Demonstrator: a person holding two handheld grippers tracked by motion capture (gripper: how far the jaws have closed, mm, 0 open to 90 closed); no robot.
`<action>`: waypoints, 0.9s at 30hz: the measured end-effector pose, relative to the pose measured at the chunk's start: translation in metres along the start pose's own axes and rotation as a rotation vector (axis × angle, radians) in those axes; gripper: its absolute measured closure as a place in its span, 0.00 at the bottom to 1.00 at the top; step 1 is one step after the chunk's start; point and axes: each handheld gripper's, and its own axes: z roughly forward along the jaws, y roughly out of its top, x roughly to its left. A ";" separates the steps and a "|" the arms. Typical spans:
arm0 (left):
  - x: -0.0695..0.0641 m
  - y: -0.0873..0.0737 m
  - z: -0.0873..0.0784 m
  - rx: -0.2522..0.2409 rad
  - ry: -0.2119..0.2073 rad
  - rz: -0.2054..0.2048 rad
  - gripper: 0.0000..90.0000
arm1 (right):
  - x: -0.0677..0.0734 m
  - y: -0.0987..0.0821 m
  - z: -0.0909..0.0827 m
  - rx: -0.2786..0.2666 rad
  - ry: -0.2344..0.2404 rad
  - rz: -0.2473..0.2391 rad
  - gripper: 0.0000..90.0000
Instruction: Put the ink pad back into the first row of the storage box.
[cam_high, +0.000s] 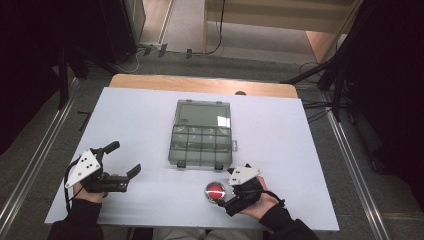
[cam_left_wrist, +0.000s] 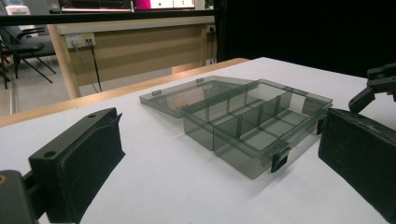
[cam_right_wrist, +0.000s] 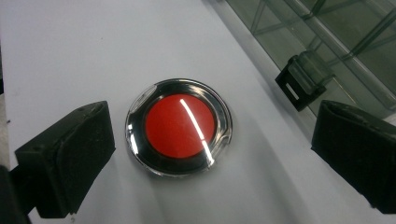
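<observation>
**Right claw hanging over the red button, jaws spread to either side**

The right gripper (cam_high: 227, 199) is hovering at the near edge of the white table (cam_high: 135, 125), held in the person's right hand (cam_high: 260, 202), and it is pointing down at the red button (cam_high: 215, 191). In the right gripper view the button (cam_right_wrist: 179, 127) is sitting between the two black jaws, nearer the left one, with bare table showing on both sides of its chrome ring. The jaws are standing wide apart and are touching nothing. How high the claw is riding above the button is hard to judge from these angles; it seems to be close over it rather than resting on it.

The button is lying just in front of the clear compartment box (cam_high: 201, 140), close to its near right corner. One of the box's black latches (cam_right_wrist: 301, 77) is showing just beside the right jaw in the right gripper view.

The box is sitting in the middle of the table with its lid (cam_high: 203, 113) lying open and flat on the far side. Its compartments are looking empty in the left gripper view.

The left gripper (cam_high: 124, 159) is resting well apart from the button, out at the near left of the table in the person's left hand (cam_high: 87, 192). Its jaws are also standing spread with nothing between them, and they are aiming toward the box (cam_left_wrist: 254, 123), which is lying ahead of them with a stretch of bare table in between.
</observation>
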 end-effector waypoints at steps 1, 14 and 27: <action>0.000 0.000 0.000 0.001 0.000 0.000 0.00 | 0.000 0.001 0.001 -0.002 0.002 -0.006 0.01; 0.000 0.000 -0.001 -0.012 0.007 0.003 0.00 | 0.006 0.010 0.011 0.034 0.022 -0.041 0.03; 0.000 0.000 0.000 -0.003 -0.001 0.002 0.00 | 0.014 0.013 0.023 0.080 0.055 -0.074 0.13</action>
